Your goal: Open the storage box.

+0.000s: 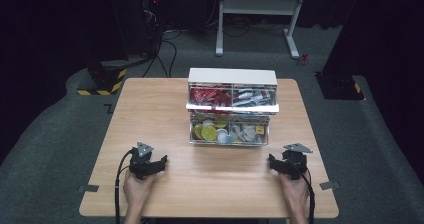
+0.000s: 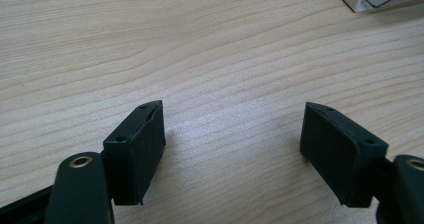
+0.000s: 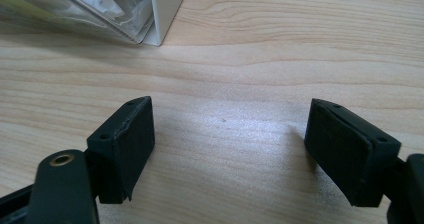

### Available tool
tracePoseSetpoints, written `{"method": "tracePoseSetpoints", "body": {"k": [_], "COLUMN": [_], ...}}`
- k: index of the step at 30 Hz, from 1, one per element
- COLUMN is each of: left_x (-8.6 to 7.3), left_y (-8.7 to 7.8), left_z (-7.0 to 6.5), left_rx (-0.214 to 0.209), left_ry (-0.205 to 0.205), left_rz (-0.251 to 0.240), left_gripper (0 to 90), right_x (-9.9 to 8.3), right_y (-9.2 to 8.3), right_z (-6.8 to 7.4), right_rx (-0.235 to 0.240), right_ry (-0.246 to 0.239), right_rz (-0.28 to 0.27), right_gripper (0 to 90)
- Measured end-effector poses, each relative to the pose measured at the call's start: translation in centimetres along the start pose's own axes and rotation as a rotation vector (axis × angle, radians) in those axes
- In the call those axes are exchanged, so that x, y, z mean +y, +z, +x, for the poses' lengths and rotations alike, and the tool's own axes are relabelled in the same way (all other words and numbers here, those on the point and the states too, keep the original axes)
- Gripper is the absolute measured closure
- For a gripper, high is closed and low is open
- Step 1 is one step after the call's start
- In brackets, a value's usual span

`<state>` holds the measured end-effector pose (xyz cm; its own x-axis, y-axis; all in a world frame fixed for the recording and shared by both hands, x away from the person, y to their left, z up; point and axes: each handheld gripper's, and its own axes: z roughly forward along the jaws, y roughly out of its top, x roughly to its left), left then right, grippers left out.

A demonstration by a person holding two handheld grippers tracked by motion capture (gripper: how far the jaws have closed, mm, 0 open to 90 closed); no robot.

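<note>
Left hand-held gripper (image 1: 148, 164): jaws spread, nothing between them, resting on the wooden desk (image 1: 150, 114) near its front-left corner. Right hand-held gripper (image 1: 281, 164): jaws likewise spread and empty, near the front-right corner. Clear two-tier drawer organizer (image 1: 231, 106): at the desk's centre toward the far edge, between and beyond both grippers, well apart from each.

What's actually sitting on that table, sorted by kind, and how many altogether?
Handheld grippers: 2, the left gripper and the right gripper
Drawer organizers: 1, a clear-fronted drawer organizer
Total: 3
</note>
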<state>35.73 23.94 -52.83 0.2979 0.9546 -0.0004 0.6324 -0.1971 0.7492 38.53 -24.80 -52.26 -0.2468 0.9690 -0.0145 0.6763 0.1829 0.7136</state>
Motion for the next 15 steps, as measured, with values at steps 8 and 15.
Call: {"method": "tracePoseSetpoints", "body": {"k": [8,15], "left_x": [0.0,0.0], "left_y": [0.0,0.0], "left_z": [0.0,0.0], "left_rx": [-0.001,-0.001], "left_ry": [0.000,-0.001], "left_rz": [0.001,0.001], "left_gripper": [26.5,26.5], "right_x": [-0.2,-0.4], "right_y": [-0.8,-2.2], "right_z": [-0.3,-0.1], "right_rx": [0.022,0.070], "right_ry": [0.012,0.035], "right_rz": [-0.058,-0.110], "right_gripper": [28.9,35.8]}}
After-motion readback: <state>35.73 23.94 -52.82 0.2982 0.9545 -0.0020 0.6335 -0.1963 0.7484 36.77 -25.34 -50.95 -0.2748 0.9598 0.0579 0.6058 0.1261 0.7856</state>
